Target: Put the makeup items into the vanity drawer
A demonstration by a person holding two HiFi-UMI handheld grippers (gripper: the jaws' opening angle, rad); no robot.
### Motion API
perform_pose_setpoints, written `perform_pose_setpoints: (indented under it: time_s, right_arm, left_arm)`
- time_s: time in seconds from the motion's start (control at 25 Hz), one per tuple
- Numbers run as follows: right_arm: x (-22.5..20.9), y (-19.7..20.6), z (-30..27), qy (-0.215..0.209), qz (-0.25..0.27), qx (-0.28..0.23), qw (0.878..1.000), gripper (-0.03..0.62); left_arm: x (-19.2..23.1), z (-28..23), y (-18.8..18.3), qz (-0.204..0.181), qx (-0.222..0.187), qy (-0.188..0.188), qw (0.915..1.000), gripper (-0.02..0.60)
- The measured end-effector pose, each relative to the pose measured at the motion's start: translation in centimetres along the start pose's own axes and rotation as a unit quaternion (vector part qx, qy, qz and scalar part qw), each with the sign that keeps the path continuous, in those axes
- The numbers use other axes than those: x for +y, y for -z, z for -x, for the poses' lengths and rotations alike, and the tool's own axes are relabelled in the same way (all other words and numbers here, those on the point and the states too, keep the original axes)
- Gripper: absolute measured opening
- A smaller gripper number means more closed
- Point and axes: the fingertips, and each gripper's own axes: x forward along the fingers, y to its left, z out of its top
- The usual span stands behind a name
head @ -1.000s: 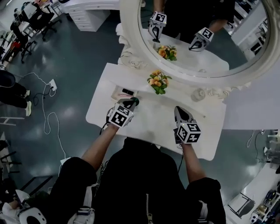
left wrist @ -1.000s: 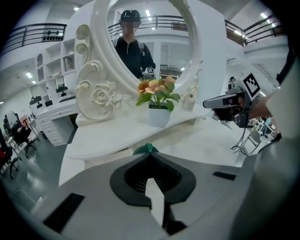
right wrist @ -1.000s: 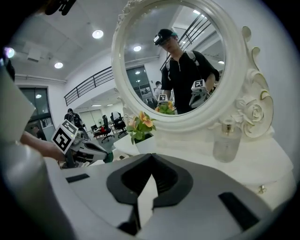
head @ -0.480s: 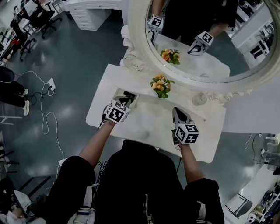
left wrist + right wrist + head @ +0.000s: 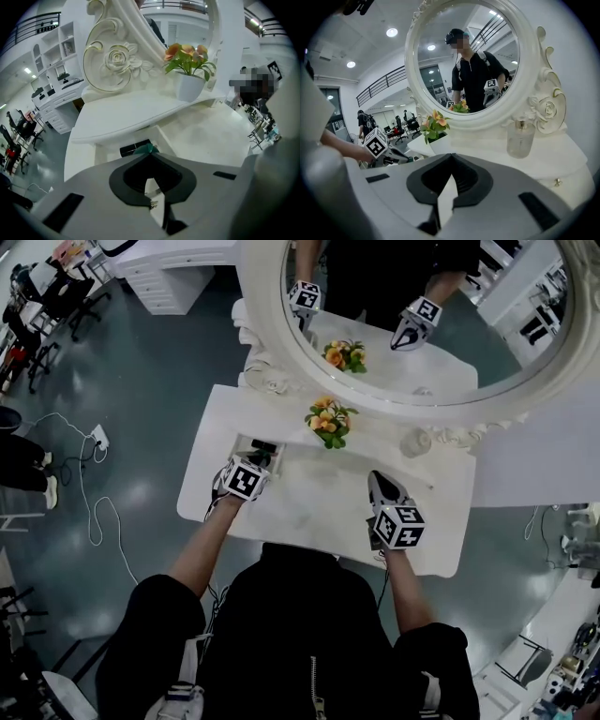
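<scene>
**head view.** my left gripper (image 5: 256, 461) points steeply down over the open vanity drawer (image 5: 236, 441) at the left end of the tabletop (image 5: 319, 504). the drawer lies directly beneath its tips. my right gripper (image 5: 378, 478) hovers over the bare middle-right of the tabletop, well apart from the drawer, so the left hand is the nearer. counted here: one flower pot (image 5: 327, 420), one glass bottle (image 5: 413, 441), one mirror (image 5: 261, 296).

**left gripper view.** the jaws are together, pinching one green makeup item (image 5: 146, 149), of which only an end shows just past the tips. i cannot tell its long axis. one black item (image 5: 129, 149) lies in the drawer, just beyond the green one. i judge the next move to be a short descent, then a release.

**right gripper view.** the jaws are together with nothing between them. the bottle stands ahead to the right, the flower pot ahead to the left, and no loose makeup item shows.
</scene>
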Motion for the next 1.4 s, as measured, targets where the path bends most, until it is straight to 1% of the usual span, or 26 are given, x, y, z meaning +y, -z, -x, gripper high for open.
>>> perform_pose_setpoints:
  time_s: [0.12, 0.28, 0.4, 0.52, 0.6, 0.72, 0.92, 1.0, 1.08, 1.24, 1.4]
  right_arm:
    - [-0.4, 0.3, 0.4, 0.005, -0.004, 0.001, 1.0, 0.006]
    - [-0.3, 0.6, 0.7, 0.006, -0.007, 0.001, 1.0, 0.005]
    - [-0.2, 0.6, 0.8, 0.006, -0.005, -0.001, 1.0, 0.005]
    - [-0.1, 0.4, 1.0, 0.006, -0.001, -0.006, 1.0, 0.005]
    - [-0.1, 0.1, 1.2, 0.006, 0.003, -0.009, 1.0, 0.006]
    - [-0.1, -0.1, 1.3, 0.007, 0.009, -0.014, 1.0, 0.005]
    - [0.0, -0.6, 1.3, 0.01, 0.015, -0.024, 1.0, 0.005]
    - [0.1, -1.0, 1.3, 0.01, 0.017, -0.029, 0.999, 0.005]
    - [0.3, -1.4, 1.4, 0.008, 0.02, -0.036, 0.999, 0.005]
    - [0.2, -2.9, 2.4, 0.012, 0.028, -0.065, 0.997, 0.005]
    - [-0.2, -4.9, 3.8, 0.016, 0.043, -0.096, 0.994, 0.004]
  left_arm:
    - [0.3, -0.1, -0.3, -0.002, -0.009, -0.005, 0.9999, 0.021]
    - [0.2, 0.1, -0.1, 0.002, -0.008, 0.0, 1.0, 0.021]
    - [0.4, 0.5, -0.2, 0.009, -0.019, -0.01, 0.9997, 0.021]
    - [0.3, 1.0, -0.2, 0.011, -0.029, -0.012, 0.9994, 0.021]
    - [0.1, 1.7, -0.6, 0.015, -0.041, -0.009, 0.999, 0.021]
    - [-0.4, 2.9, -1.5, 0.029, -0.071, -0.003, 0.9971, 0.02]
    - [-2.4, 4.8, -3.6, 0.03, -0.114, -0.001, 0.9931, 0.02]
    - [-3.6, 5.6, -4.8, 0.033, -0.134, -0.001, 0.9904, 0.02]
    - [-4.7, 6.7, -6.1, 0.036, -0.163, 0.004, 0.986, 0.02]
    - [-6.6, 9.3, -9.5, 0.036, -0.234, 0.024, 0.9713, 0.02]
    - [-7.0, 11.9, -12.3, 0.03, -0.278, 0.017, 0.9601, 0.02]
